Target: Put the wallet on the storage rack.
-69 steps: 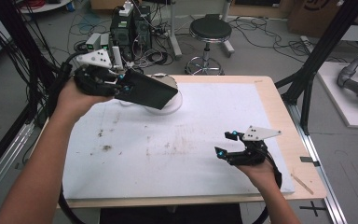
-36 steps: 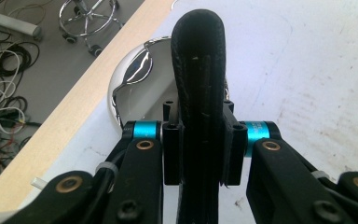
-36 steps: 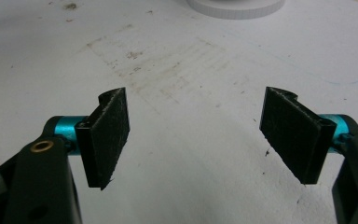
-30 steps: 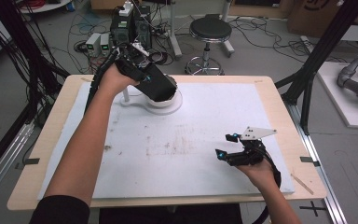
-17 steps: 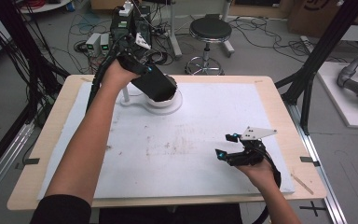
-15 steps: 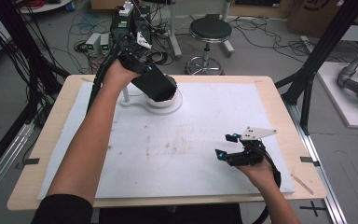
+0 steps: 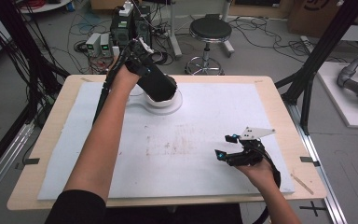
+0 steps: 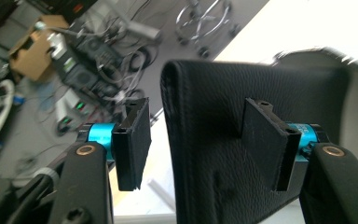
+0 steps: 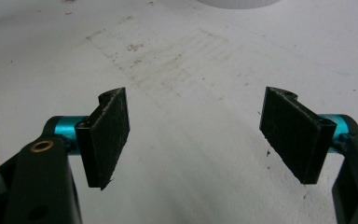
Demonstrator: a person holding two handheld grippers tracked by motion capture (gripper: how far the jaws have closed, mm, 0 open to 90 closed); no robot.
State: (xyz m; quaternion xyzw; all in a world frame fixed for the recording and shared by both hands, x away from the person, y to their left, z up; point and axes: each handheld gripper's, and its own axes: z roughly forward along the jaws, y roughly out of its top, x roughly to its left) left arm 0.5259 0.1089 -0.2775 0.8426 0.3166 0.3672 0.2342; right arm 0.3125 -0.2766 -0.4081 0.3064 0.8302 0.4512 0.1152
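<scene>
Black leather case (image 8: 223,140) sits between the gaping left claw (image 8: 209,140), above a white dish (image 7: 168,103); right claw (image 9: 205,140) wide, empty.

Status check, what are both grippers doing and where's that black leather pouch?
Left gripper open, fingers straddling the black leather pouch over the white plate. Right gripper open, low over the white mat. Nothing in the way.

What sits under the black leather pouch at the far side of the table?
A white round plate lies beneath the black leather pouch. Its rim shows; the pouch covers its middle.
</scene>
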